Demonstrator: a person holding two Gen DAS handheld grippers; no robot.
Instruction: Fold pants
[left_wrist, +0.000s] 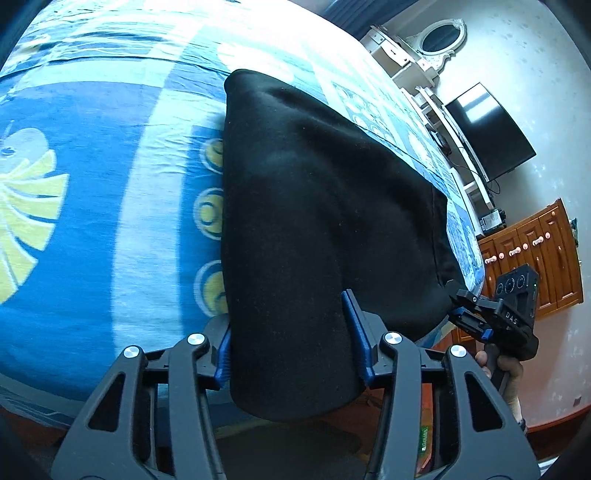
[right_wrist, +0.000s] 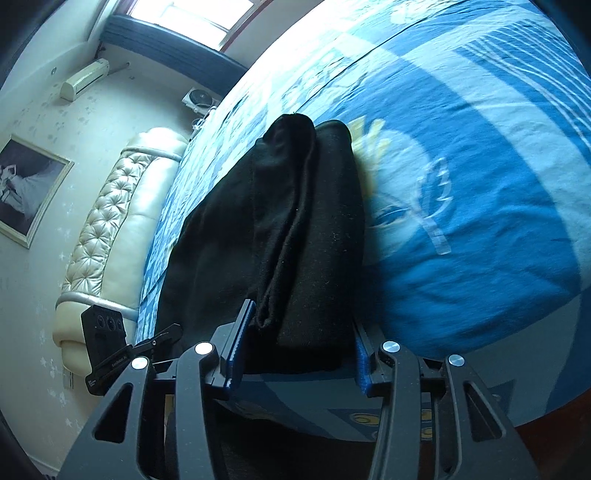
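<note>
Blue bedspread (left_wrist: 110, 229): black pants (left_wrist: 314, 221) clamped by both grippers

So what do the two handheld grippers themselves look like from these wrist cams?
Both match: the left gripper and right gripper have matte black linkage arms with triangular cut-outs, round silver pivot bolts and ribbed blue pads on the fingertips. Seen from the left camera, the right unit's black body carries round lens-like circles and white lettering, on a black handle. No cables or sleeves are visible.

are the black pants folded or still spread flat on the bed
Folded lengthwise: the black pants show stacked layers forming one narrow strip on the bed.
</note>
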